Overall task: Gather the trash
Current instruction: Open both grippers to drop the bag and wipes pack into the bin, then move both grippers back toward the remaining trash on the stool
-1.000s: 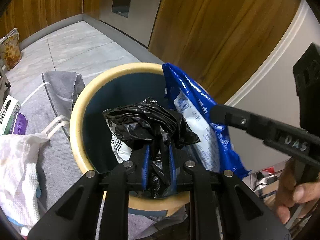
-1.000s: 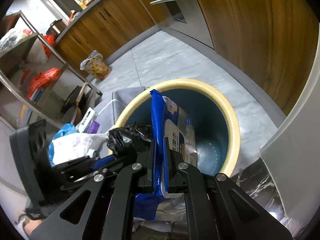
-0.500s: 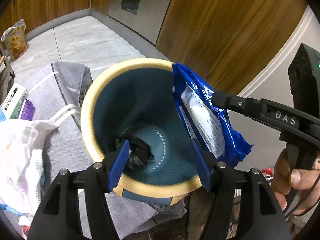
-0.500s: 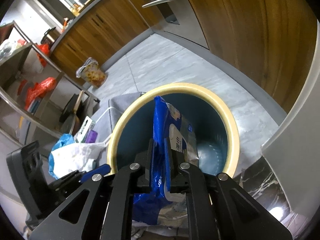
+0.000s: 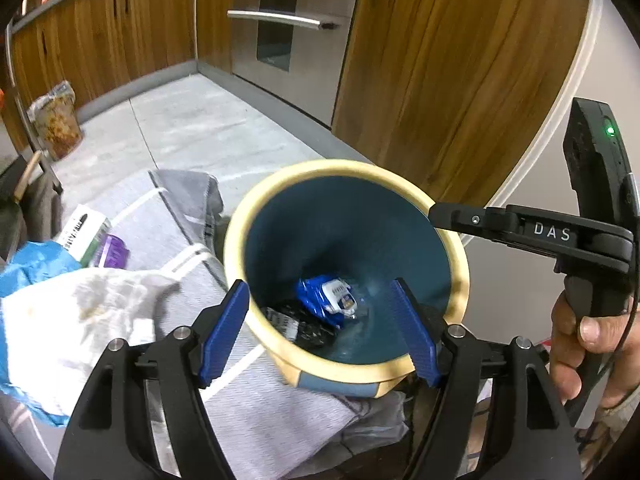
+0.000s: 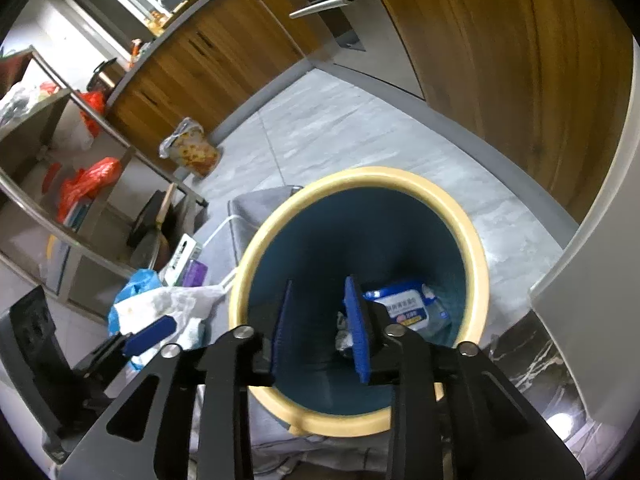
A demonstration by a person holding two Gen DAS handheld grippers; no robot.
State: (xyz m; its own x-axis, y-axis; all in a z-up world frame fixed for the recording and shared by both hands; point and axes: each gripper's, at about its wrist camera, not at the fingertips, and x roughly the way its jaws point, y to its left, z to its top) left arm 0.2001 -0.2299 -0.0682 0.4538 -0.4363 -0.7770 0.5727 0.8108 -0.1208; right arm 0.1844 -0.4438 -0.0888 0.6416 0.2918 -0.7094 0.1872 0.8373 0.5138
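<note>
A round bin with a cream rim (image 5: pixel 336 166) and a teal inside stands on the floor. At its bottom lie a blue wipes packet (image 5: pixel 326 298) and a crumpled black bag (image 5: pixel 308 326). My left gripper (image 5: pixel 318 284) hovers over the near rim, its jaws opening wide with nothing between them. The right wrist view looks into the same bin, past its rim (image 6: pixel 360 172), at the packet (image 6: pixel 404 306). My right gripper (image 6: pixel 318 284) hangs above the bin's mouth, jaws opening, nothing between the pads. One of its fingers (image 5: pixel 472 220) reaches over the far right rim, held by a hand (image 5: pixel 580 340).
Left of the bin a grey striped cloth (image 5: pixel 180 208) carries a stained white paper towel (image 5: pixel 80 312) on blue plastic, plus a small box (image 5: pixel 82 232). A snack bag (image 6: pixel 190 152) stands on the tiled floor. Metal shelves (image 6: pixel 80 120), wooden cabinets and an oven door (image 5: pixel 288 20) surround it.
The left gripper opened, dropped the black bag into the bin and drew up and back. The right gripper opened and the blue packet fell from the rim to the bin's bottom.
</note>
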